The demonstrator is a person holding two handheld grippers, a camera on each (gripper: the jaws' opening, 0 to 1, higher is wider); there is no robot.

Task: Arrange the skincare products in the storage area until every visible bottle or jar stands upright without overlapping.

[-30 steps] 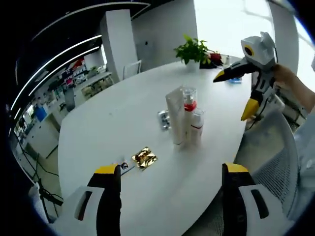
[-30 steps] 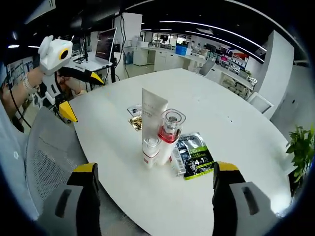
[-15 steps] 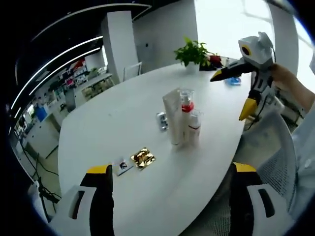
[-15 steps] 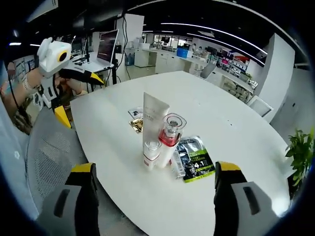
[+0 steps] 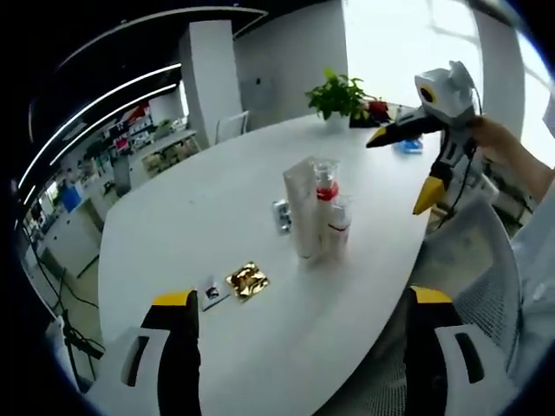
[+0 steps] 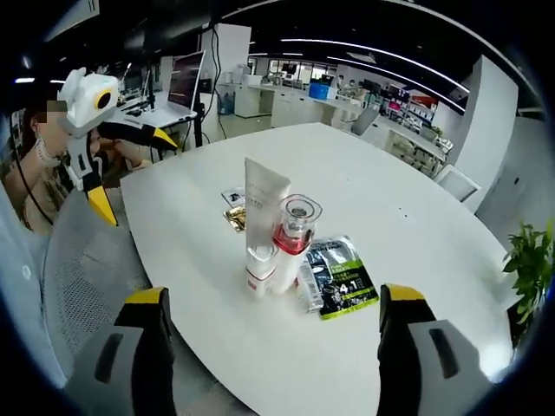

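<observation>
Products: white tube, red-collared bottle and small bottle stood upright, touching, mid-table.
Nearby: dark sachet, reading "4.1", lay right; gold packet left.
Jaws: left gripper and right gripper stood apart, empty.

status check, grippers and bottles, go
Both grippers open, empty, off the table. Tube, pump bottle, small bottle upright, bunched tight. Sachets flat beside them.

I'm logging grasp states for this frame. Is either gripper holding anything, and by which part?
Nothing is held. The left gripper and right gripper are both open, away from the upright white tube, red-collared clear bottle and small white bottle.
</observation>
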